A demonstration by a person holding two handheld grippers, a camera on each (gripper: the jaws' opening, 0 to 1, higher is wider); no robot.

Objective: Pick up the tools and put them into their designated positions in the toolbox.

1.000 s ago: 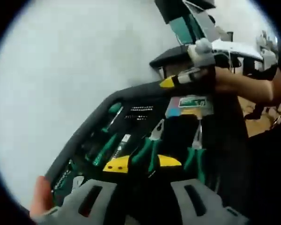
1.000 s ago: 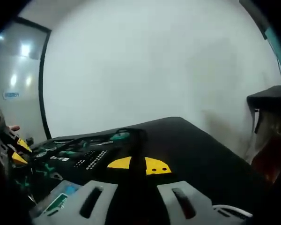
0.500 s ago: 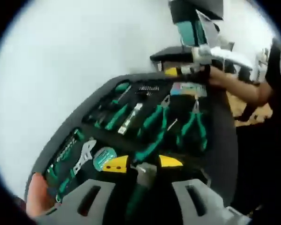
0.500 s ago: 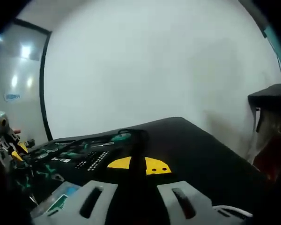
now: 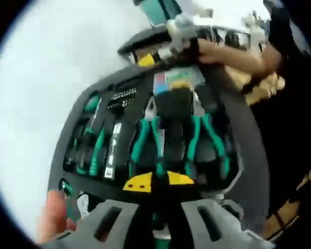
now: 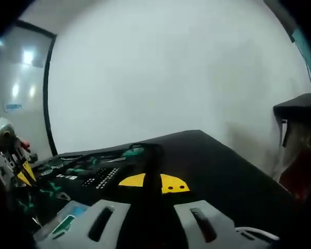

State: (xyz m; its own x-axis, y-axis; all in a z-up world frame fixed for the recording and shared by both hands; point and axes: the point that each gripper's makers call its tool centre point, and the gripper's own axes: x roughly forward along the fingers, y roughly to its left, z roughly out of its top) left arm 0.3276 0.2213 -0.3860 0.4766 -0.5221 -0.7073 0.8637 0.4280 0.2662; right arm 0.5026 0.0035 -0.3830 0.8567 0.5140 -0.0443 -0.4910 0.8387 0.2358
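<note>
White wall behind black table. Toolbox mostly filled with pliers, screwdrivers; few slots left. Left tongs pinching a dark-handled tool; right tongs nearly closed, empty.
</note>
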